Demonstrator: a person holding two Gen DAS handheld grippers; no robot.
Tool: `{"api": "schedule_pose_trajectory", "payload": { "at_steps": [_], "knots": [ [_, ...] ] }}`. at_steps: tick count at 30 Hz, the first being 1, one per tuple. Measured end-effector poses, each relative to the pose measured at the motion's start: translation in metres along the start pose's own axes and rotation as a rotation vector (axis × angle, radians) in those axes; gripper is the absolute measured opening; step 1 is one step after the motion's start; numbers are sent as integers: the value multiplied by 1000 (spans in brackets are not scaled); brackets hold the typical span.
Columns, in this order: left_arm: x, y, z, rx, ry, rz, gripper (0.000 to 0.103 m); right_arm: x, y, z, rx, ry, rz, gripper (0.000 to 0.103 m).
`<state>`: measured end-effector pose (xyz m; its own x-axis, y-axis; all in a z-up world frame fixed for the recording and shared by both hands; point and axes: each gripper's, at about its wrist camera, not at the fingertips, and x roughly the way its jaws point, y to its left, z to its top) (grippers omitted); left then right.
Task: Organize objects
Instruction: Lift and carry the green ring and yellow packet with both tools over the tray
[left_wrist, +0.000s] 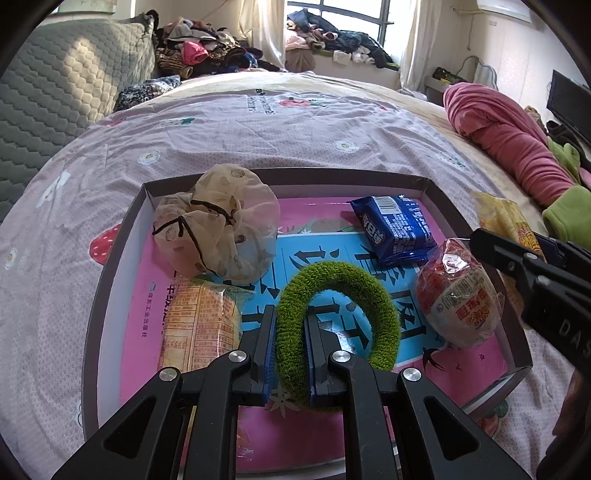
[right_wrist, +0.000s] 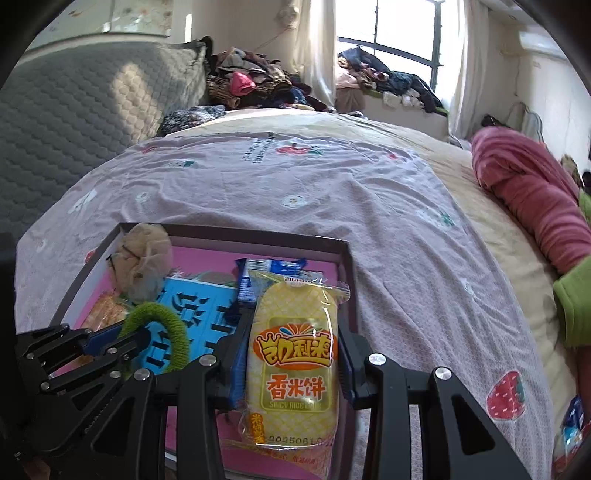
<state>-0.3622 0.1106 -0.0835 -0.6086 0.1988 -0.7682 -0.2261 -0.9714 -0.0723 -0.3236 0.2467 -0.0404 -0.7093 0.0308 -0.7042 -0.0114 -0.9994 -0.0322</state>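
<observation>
The left gripper (left_wrist: 290, 332) is closed on the fuzzy green hair ring (left_wrist: 338, 314), just above the shallow grey box (left_wrist: 122, 236). The right gripper (right_wrist: 291, 354) pinches the yellow rice-cake packet (right_wrist: 293, 354) over the box's near corner. The slippery wrapper could slide out and land outside the box.

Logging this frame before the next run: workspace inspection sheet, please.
Surface: bed with pink sheet; shallow tray lies on it.
Job's things: in tray, beige scrunchie, blue packet, orange packet, red-and-white packet.
Clutter: clothes pile, pink blanket.
Grippers: left gripper shut on green scrunchie; right gripper shut on yellow packet.
Cables: nothing seen.
Surroundings: window, grey headboard.
</observation>
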Motion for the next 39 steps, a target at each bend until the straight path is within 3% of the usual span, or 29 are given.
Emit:
{"api": "schedule_pose_trajectory", "payload": {
  "at_steps": [11, 33, 36, 39],
  "knots": [
    [3, -3, 0, 7, 4, -6, 14, 22, -16, -8, 30, 89, -4, 40],
    [9, 0, -1, -4, 14, -3, 16, 23, -10, -9, 3, 89, -18, 40],
    [9, 0, -2, -3, 13, 2, 19, 20, -10, -8, 4, 78, -21, 40],
    [8, 0, -2, -2, 11, 4, 28, 18, -12, -7, 7, 73, -23, 40]
  ]
}}
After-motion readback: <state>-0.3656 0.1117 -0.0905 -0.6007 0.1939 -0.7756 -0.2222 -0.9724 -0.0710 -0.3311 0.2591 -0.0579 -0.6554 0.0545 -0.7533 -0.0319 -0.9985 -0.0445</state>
